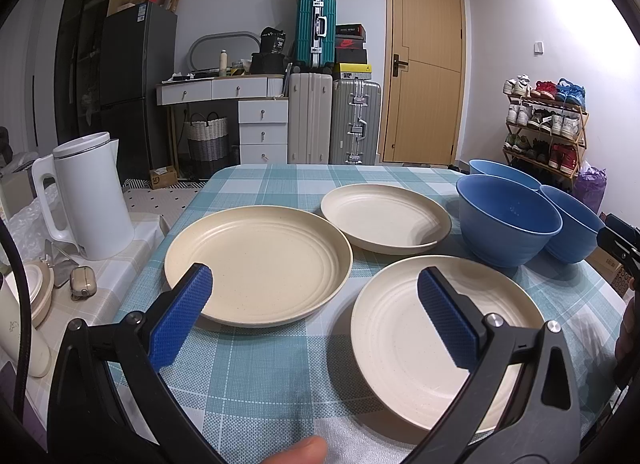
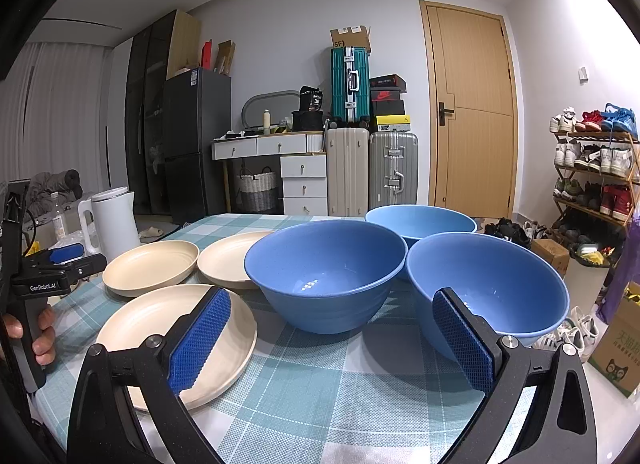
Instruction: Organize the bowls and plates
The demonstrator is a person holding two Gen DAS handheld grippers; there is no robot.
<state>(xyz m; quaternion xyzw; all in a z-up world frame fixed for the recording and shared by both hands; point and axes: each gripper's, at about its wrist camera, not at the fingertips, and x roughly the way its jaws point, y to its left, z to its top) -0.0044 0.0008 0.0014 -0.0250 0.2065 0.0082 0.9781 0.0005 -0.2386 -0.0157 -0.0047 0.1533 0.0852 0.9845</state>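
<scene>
Here, the left hand-held gripper [image 1: 314,300], jaws wide and empty, hovers nearest the front plate [image 1: 400,348], just beside the blue bowls [image 1: 508,224].

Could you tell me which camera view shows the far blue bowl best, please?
The right wrist view: the far blue bowl shows its whole rim and inside behind the two nearer bowls. The left wrist view catches only part of its rim at the table's edge.

Far blue bowl [image 1: 505,173] half hidden
</scene>
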